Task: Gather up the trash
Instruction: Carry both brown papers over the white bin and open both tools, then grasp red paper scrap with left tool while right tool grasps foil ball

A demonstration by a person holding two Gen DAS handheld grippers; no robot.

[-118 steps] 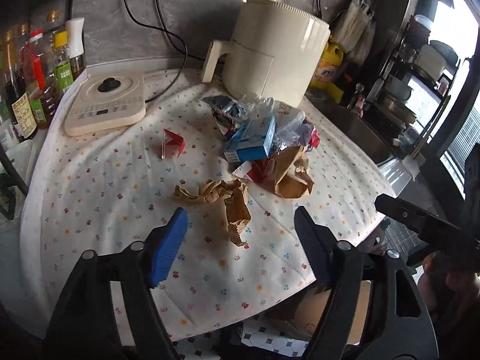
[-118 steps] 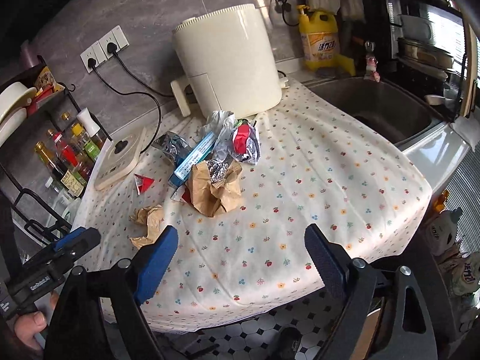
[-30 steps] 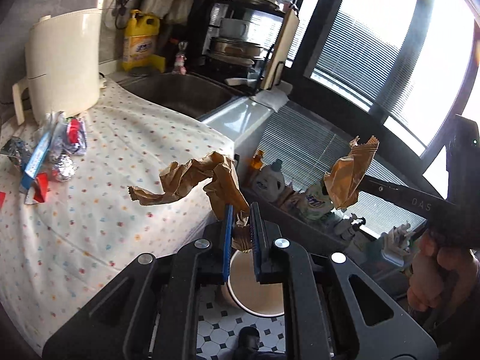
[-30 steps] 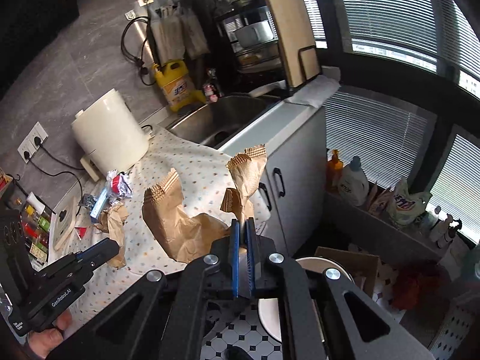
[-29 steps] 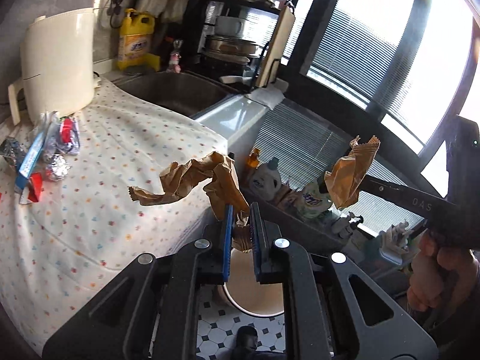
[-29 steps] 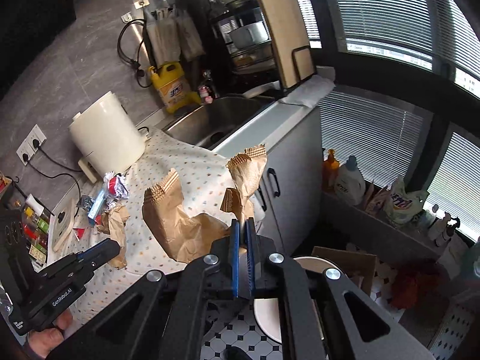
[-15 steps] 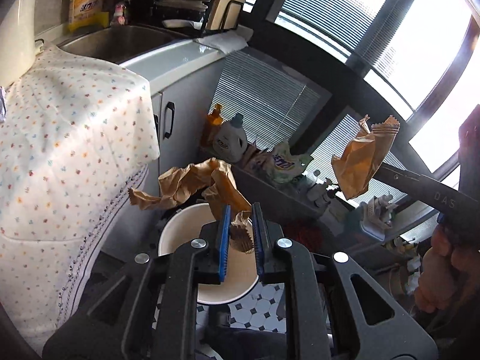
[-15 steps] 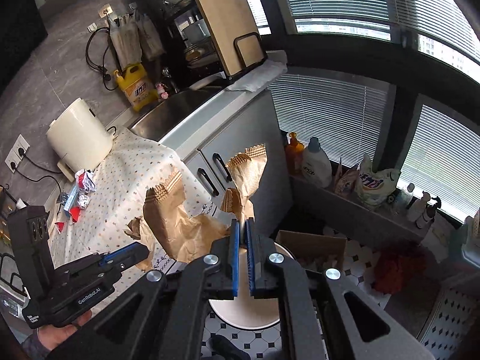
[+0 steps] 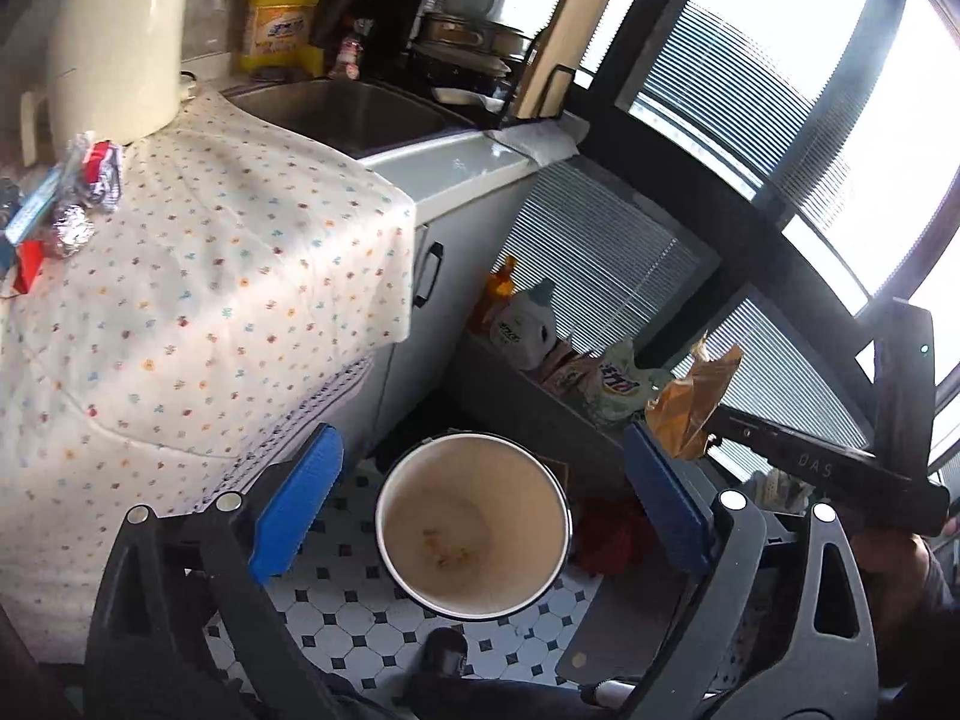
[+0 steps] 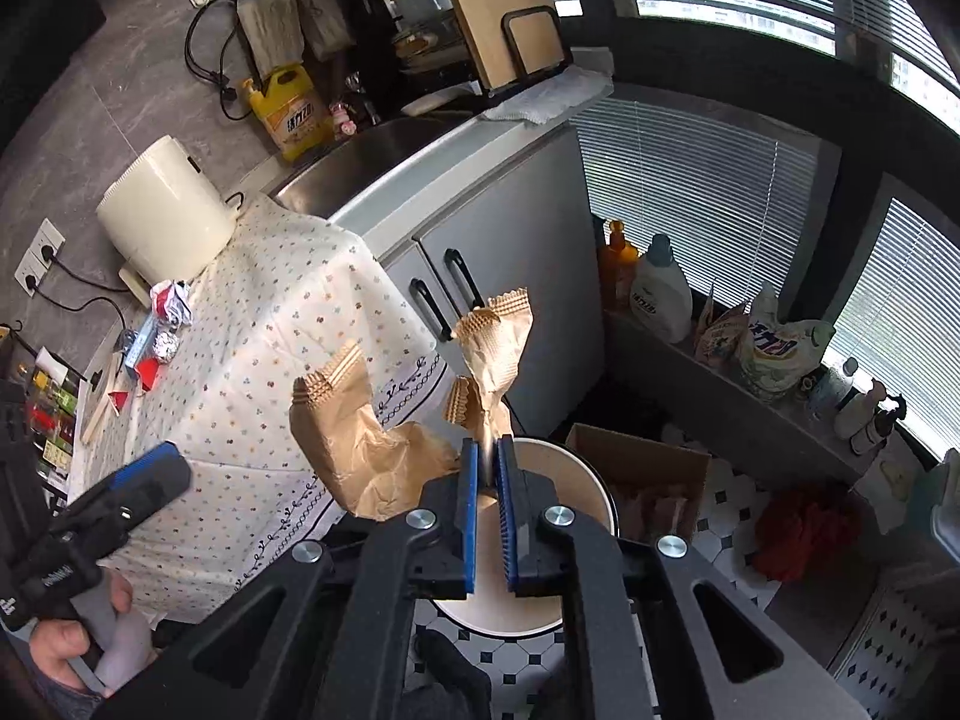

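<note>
My left gripper (image 9: 477,513) is open and empty, right above a round white trash bin (image 9: 473,519) on the tiled floor; the brown paper it held is no longer in view. My right gripper (image 10: 487,519) is shut on a crumpled brown paper bag (image 10: 384,444) and holds it above the bin's rim (image 10: 591,471). That bag also shows at the right of the left wrist view (image 9: 690,402). More trash, foil wrappers and a blue packet (image 9: 66,204), lies on the flowered tablecloth (image 9: 198,300).
A white cabinet with black handles (image 10: 480,240) and a sink (image 9: 348,108) stand beside the table. A cardboard box (image 10: 642,468) and a red cloth (image 10: 798,528) lie by the bin. Detergent bottles (image 10: 660,294) line a low ledge under the blinds.
My left gripper has opened and its crumpled brown paper has gone from between its fingers. Both grippers have moved from the table to above the bin. The right gripper keeps hold of its bag.
</note>
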